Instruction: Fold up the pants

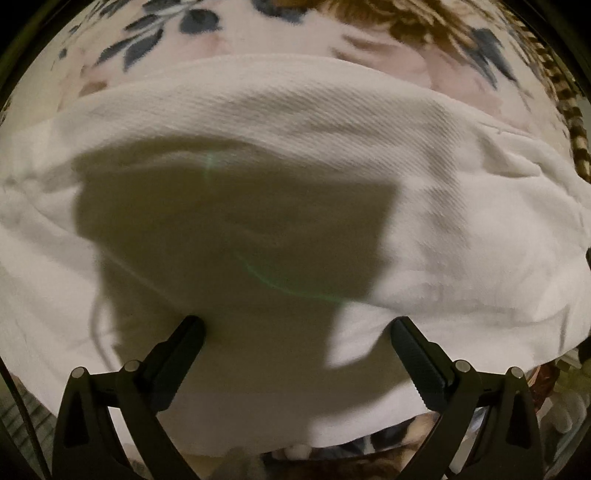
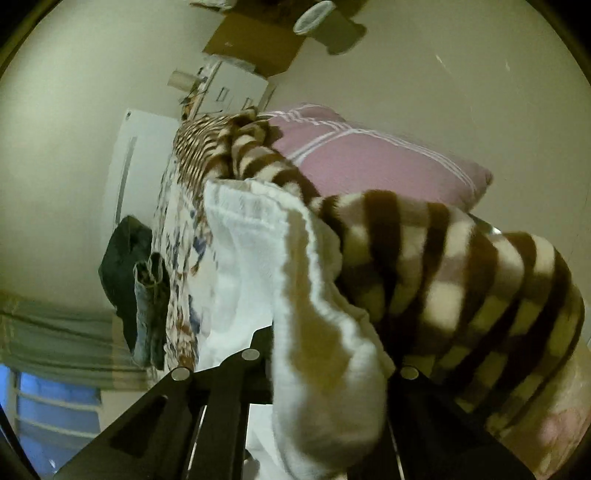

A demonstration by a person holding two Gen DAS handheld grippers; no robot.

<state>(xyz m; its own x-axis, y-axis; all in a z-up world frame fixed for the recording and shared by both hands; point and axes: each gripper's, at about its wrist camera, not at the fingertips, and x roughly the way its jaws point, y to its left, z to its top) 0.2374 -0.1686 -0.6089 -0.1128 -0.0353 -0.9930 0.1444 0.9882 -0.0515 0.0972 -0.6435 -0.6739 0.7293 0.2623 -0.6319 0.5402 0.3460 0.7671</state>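
The white pants (image 1: 295,155) lie spread across the bed and fill most of the left wrist view. My left gripper (image 1: 295,332) hovers right over them, its two black fingers wide apart, open and empty, casting a big shadow on the cloth. In the right wrist view a thick fold of the white pants (image 2: 325,350) runs between the black fingers of my right gripper (image 2: 325,369), which is shut on it. The fingertips are hidden under the cloth. The rest of the pants (image 2: 240,236) trails away over the bed.
A floral bed cover (image 1: 166,33) lies under the pants. A brown-and-cream striped blanket (image 2: 461,277) and a pink pillow (image 2: 369,155) lie beside the pants. Dark clothes (image 2: 133,266) hang at the bed's far edge. Cardboard boxes (image 2: 255,48) stand by the wall.
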